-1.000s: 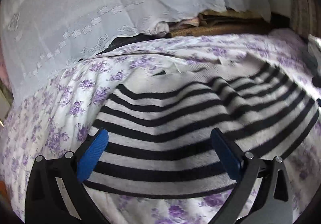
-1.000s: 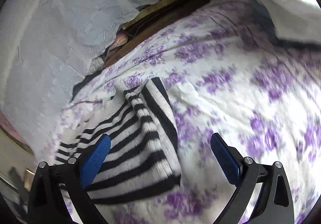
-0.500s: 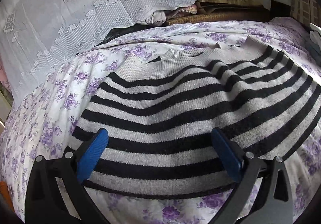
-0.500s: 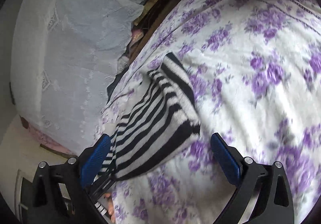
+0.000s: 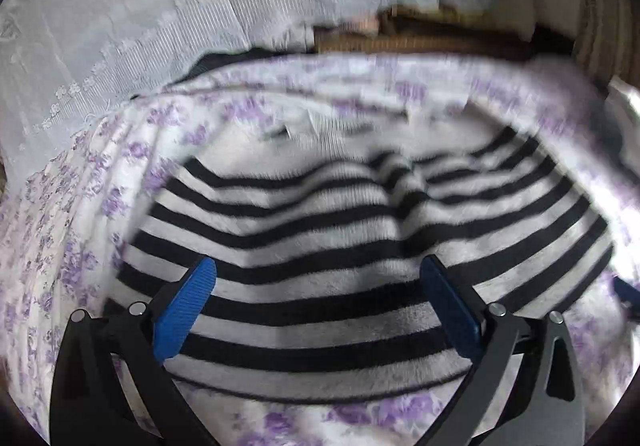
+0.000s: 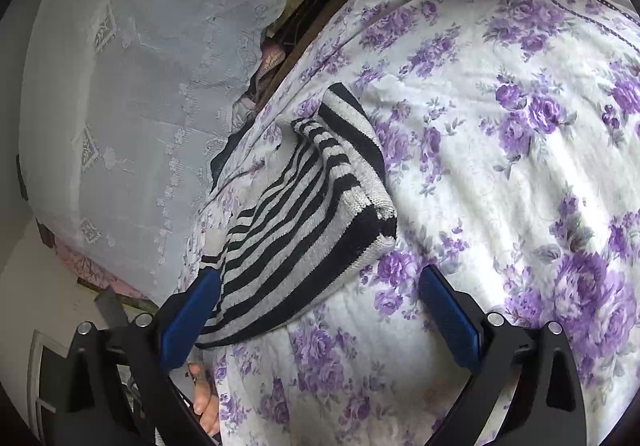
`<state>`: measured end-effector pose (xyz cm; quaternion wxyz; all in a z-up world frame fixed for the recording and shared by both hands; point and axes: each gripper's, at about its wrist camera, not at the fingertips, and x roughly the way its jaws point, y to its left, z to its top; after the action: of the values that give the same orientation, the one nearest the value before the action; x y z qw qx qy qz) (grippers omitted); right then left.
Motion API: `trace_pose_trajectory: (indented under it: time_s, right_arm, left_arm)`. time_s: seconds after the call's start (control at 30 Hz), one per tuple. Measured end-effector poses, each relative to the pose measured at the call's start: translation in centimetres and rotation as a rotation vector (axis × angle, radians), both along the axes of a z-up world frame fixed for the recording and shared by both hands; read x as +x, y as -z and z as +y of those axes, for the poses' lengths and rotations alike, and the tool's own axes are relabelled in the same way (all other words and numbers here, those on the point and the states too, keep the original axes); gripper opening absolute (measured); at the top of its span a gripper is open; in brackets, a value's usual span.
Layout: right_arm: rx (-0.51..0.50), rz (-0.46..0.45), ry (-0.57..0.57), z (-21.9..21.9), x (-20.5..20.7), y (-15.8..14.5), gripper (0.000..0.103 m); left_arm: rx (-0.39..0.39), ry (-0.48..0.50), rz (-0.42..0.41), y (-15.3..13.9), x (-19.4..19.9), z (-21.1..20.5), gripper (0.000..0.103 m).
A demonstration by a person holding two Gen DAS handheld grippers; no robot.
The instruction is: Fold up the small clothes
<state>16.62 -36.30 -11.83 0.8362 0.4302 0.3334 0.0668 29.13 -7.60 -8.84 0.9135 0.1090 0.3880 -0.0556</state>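
A small black-and-grey striped sweater [image 5: 320, 246] lies folded on a bed with a white, purple-flowered cover [image 5: 80, 226]. My left gripper [image 5: 318, 278] is open and empty, hovering over the sweater's near half with a blue pad on each side. In the right wrist view the sweater [image 6: 312, 214] shows as a folded stack with its thick corner toward me. My right gripper [image 6: 320, 288] is open and empty just before that corner; its left finger [image 6: 188, 318] overlaps the sweater's near edge.
A white lace curtain [image 5: 160, 6] hangs behind the bed, also in the right wrist view [image 6: 140, 106]. A brown wooden edge with bundled fabric [image 5: 400, 38] runs along the far side. The flowered cover [image 6: 520, 166] stretches to the right. A hand [image 6: 204, 406] shows at bottom left.
The left view has pulled back and tilted up from the sweater and is now blurred by motion. The right gripper has shifted slightly closer to the sweater's corner. Both stayed open.
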Motion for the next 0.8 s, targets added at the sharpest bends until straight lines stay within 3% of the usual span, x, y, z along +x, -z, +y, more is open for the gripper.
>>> trace_pose_trajectory:
  time_s: [0.07, 0.2, 0.3, 0.37, 0.43, 0.53, 0.6, 0.7, 0.8]
  right_arm:
    - [0.002, 0.0, 0.003, -0.1, 0.1, 0.0, 0.1]
    - [0.032, -0.015, 0.028, -0.8, 0.1, 0.1, 0.1]
    - [0.023, -0.011, 0.029, -0.7, 0.3, 0.2, 0.1]
    - [-0.005, -0.008, 0.022, -0.5, 0.6, 0.2, 0.1]
    - [-0.027, -0.005, 0.018, -0.4, 0.9, 0.2, 0.1]
    - [-0.052, -0.006, 0.024, -0.3, 1.4, 0.1, 0.1]
    - [-0.048, -0.006, 0.029, -0.5, 2.0, 0.0, 0.1]
    - [-0.019, -0.013, 0.035, -0.8, 2.5, 0.1, 0.1]
    - [-0.008, -0.022, 0.012, -0.3, 2.5, 0.1, 0.099]
  left_arm:
    - [0.009, -0.005, 0.029, 1.4, 0.5, -0.4, 0.099]
    - [-0.047, -0.022, 0.011, -1.2, 0.7, 0.5, 0.099]
    - [-0.04, -0.058, -0.007, -2.7, 2.8, -0.6, 0.099]
    - [-0.014, -0.075, 0.03, -2.0, 5.0, -1.8, 0.099]
    - [0.054, -0.128, 0.09, 0.7, 7.5, -2.7, 0.099]
    - [-0.064, -0.148, 0.047, 1.4, 6.9, -1.2, 0.099]
    - [-0.097, -0.133, 0.045, 0.3, 6.1, -0.1, 0.099]
    - [-0.189, -0.147, -0.03, -1.4, 3.7, 2.1, 0.099]
    - [-0.219, -0.135, 0.009, -0.8, 3.0, 2.7, 0.099]
